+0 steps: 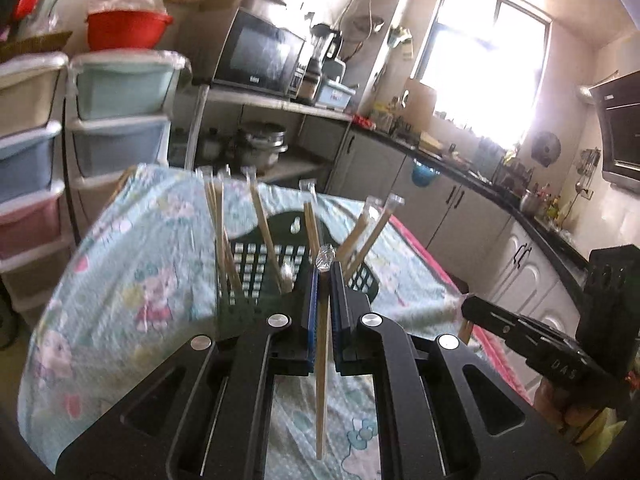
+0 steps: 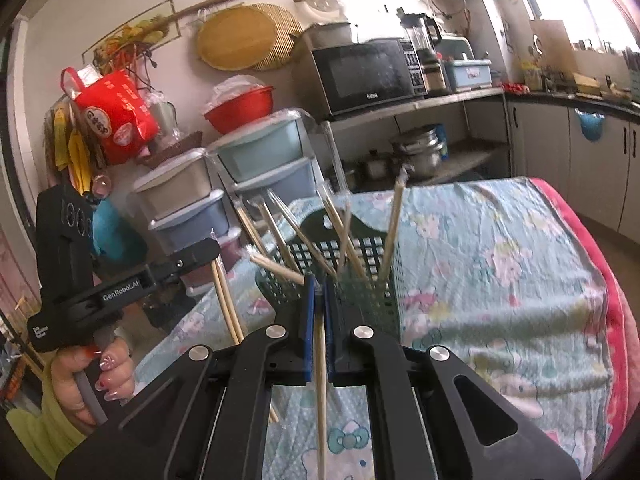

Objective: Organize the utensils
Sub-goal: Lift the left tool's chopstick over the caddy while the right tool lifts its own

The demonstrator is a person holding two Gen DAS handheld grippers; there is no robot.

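A dark green slotted utensil basket (image 1: 296, 268) (image 2: 360, 280) stands on the cartoon-print cloth, with several wrapped wooden chopsticks (image 1: 264, 232) (image 2: 390, 232) leaning out of it. My left gripper (image 1: 325, 270) is shut on a wooden chopstick (image 1: 322, 380) that hangs down between its blue pads, just in front of the basket. My right gripper (image 2: 319, 282) is likewise shut on a chopstick (image 2: 320, 392), close to the basket's near wall. Each view also shows the other gripper held in a hand: the right gripper (image 1: 466, 304) and the left gripper (image 2: 214, 246), each gripping a stick.
The light blue cloth (image 1: 140, 264) (image 2: 500, 248) covers the table and has a pink border on the right. Stacked plastic drawers (image 1: 120, 120) (image 2: 256, 168) stand behind the table. A microwave (image 2: 364, 72) sits on a shelf, with counter cabinets (image 1: 460, 208) beyond.
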